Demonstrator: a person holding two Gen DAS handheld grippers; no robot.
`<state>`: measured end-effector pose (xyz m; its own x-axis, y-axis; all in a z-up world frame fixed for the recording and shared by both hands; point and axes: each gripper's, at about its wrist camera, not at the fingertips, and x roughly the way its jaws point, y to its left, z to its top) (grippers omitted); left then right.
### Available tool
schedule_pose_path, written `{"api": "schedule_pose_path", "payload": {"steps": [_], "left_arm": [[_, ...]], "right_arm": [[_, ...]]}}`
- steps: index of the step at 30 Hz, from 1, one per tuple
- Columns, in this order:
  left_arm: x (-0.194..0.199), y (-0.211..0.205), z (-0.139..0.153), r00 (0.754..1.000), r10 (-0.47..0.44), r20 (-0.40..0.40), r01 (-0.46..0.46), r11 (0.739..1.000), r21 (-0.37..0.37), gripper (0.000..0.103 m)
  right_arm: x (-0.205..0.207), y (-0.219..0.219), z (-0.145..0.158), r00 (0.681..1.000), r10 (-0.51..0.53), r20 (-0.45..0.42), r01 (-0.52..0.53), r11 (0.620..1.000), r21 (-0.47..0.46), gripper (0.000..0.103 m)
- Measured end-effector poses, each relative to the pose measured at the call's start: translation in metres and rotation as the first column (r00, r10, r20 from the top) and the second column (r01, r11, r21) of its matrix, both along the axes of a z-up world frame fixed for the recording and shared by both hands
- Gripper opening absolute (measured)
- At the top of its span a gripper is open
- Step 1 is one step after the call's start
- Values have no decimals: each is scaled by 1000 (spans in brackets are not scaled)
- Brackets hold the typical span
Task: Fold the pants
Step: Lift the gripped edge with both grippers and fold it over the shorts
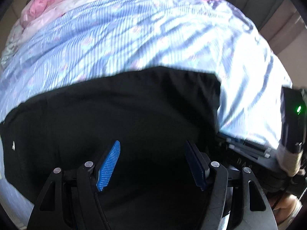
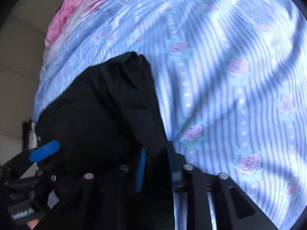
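**Pants on bed, right gripper engaged**

Left wrist view: black pants (image 1: pixel 119 115) lie spread on the blue striped sheet (image 1: pixel 134 38); pink cloth (image 1: pixel 76 2) beyond. Left gripper (image 1: pixel 153 164) hangs over the pants, jaws released and wide apart, nothing between them.

Right wrist view: right gripper (image 2: pixel 156 169) is clenched on a raised pants (image 2: pixel 92 111) fold. The left gripper (image 2: pixel 45 151) shows at lower left.

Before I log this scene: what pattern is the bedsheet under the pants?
Blue-and-white stripes with pink roses, clearest in the right wrist view.
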<state>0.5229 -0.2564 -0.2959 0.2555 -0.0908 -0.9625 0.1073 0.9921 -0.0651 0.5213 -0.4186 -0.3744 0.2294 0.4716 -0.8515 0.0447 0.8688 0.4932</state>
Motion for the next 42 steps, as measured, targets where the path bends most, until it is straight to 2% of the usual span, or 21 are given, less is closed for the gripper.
{"api": "schedule_pose_path", "payload": {"steps": [2,5,7,9,12,14,16,18,20,23,26,30,35,42], "left_arm": [[14,-7,5,999,-26,24,26,999,-19,65],[39,-20,5,996,-73,42,75,997,-30,55],[52,-28,1,995,-89,37,91,995,-47,45],[66,-35,-6,995,-100,16,101,993,-63,40],[80,-47,-21,994,-108,-12,107,994,-33,40],[91,-51,-36,992,-104,-68,104,995,0,40],[92,-51,-37,991,-111,-77,112,994,9,40],[83,-48,-22,993,-113,-31,113,994,0,40],[69,-41,-8,995,-102,13,102,995,5,45],[43,-26,0,997,-70,42,69,997,22,48],[22,-17,-10,1000,-6,-2,6,1000,19,48],[-4,1,-17,996,68,-60,-69,997,-18,48],[-30,14,0,995,92,-37,-92,996,-19,47],[-58,47,52,984,176,40,-174,983,-55,47]], "right_arm": [[1,-6,-4,999,-30,-18,31,999,34,16],[1,-7,-3,999,-48,-24,48,998,39,16],[1,-4,-3,998,-56,-22,56,998,38,16],[-1,-6,-2,997,-68,-26,69,996,51,16],[-2,-11,-6,995,-89,-40,93,991,94,16],[-4,-21,-9,993,-102,-57,108,986,129,16],[-7,-27,-10,992,-105,-73,115,982,151,17],[-6,-26,-9,991,-100,-87,114,978,172,18],[-5,-22,-8,993,-73,-88,88,980,181,20],[-1,-7,-9,998,-4,-66,12,991,130,20],[2,-4,-13,998,9,-67,-1,992,124,19],[-4,-3,-6,999,5,-45,-2,997,77,11],[-12,11,32,999,24,23,-24,999,-22,7],[-32,28,98,993,30,113,-26,999,-35,7]]}}
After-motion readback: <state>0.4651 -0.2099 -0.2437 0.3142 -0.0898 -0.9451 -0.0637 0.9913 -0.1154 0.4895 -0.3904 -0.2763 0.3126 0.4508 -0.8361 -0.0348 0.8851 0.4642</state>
